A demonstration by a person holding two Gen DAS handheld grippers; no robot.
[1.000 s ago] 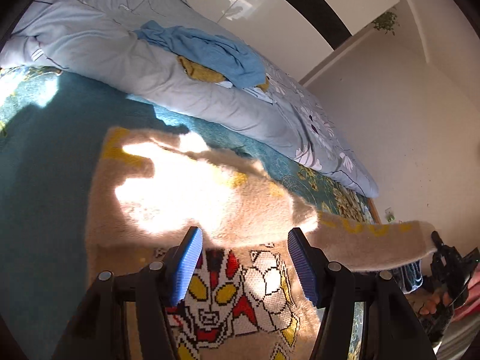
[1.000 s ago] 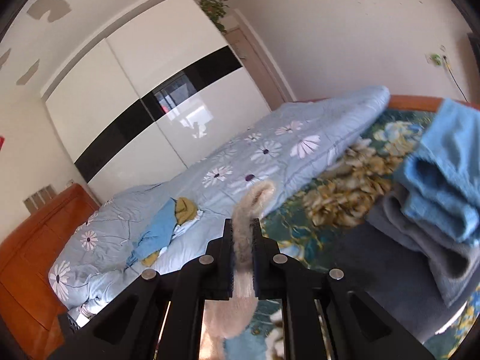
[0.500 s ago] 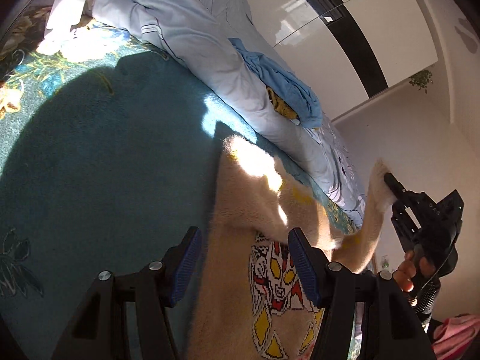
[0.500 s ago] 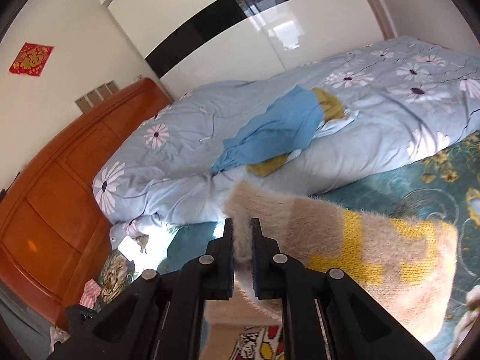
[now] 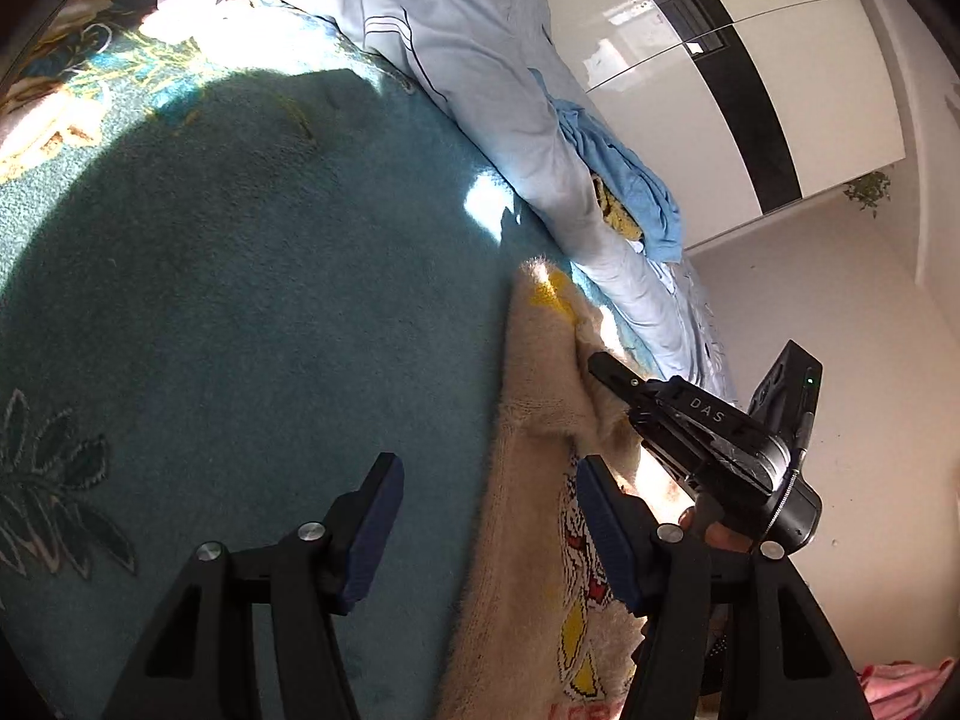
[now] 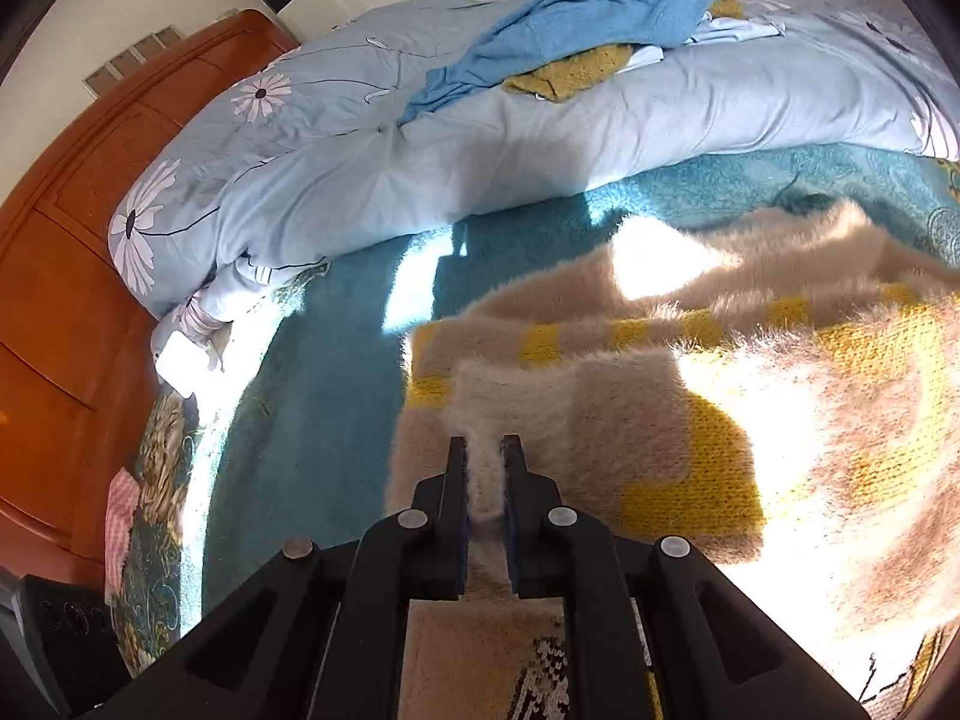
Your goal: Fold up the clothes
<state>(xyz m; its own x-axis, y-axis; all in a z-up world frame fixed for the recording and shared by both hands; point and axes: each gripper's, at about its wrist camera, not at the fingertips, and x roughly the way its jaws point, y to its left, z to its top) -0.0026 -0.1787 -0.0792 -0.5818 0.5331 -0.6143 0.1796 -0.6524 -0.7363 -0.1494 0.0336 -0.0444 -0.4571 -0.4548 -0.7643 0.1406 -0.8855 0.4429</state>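
Note:
A fuzzy beige sweater (image 5: 540, 432) with yellow stripes and a cartoon print lies on the teal bed cover (image 5: 252, 300). My left gripper (image 5: 489, 516) is open and empty, low over the cover at the sweater's left edge. My right gripper (image 6: 485, 474) is shut on the sweater's sleeve (image 6: 480, 408) and holds it down over the sweater body (image 6: 780, 420). The right gripper also shows in the left wrist view (image 5: 606, 369), its tip on the sweater.
A rolled light blue duvet (image 6: 480, 138) lies along the far side with a blue garment (image 6: 588, 6) and a yellow one (image 6: 570, 69) on it. A wooden headboard (image 6: 72, 240) stands at left. White wardrobe doors (image 5: 750, 60) are behind.
My right gripper has carried the sleeve from up in the air across and down onto the sweater body. My left gripper has shifted left, off the sweater toward its edge, still open.

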